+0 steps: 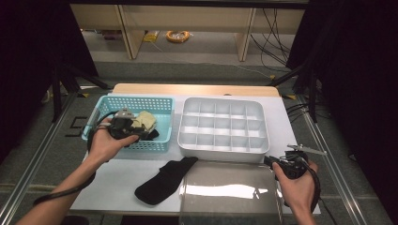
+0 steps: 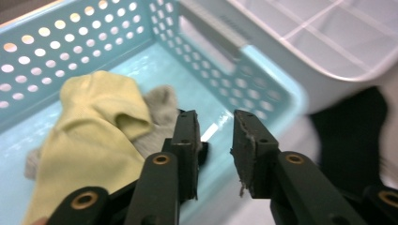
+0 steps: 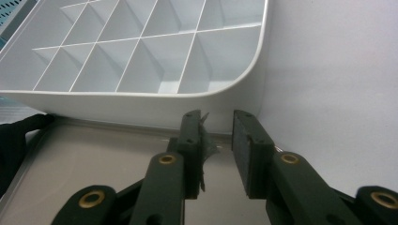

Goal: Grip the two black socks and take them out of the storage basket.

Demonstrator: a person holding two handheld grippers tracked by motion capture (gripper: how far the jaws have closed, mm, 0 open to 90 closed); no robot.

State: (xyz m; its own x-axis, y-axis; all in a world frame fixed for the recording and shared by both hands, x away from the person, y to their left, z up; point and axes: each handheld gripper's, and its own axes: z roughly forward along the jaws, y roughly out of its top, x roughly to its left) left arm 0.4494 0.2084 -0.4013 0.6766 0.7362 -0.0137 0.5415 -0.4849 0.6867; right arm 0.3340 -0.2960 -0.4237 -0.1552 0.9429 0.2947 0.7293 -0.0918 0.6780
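A light blue perforated basket (image 1: 136,101) (image 2: 94,33) at the table's left holds a yellow sock (image 1: 146,119) (image 2: 94,117) lying over a grey sock (image 2: 162,103). My left gripper (image 1: 141,133) (image 2: 216,122) hovers over the basket's near right part, just right of the socks, open with nothing between its jaws. A black sock (image 1: 164,180) (image 2: 352,136) lies on the table in front of the basket. My right gripper (image 1: 270,161) (image 3: 217,119) is open at the front right corner of the white divided tray (image 1: 223,150) (image 3: 141,101), above a clear lid (image 1: 230,187) (image 3: 94,159).
The white tray has several empty compartments and stands right of the basket. The clear lid lies flat at the table's front edge, touching the tray's front wall. Bare white tabletop (image 1: 281,117) stretches to the right of the tray. Dark curtains flank the table.
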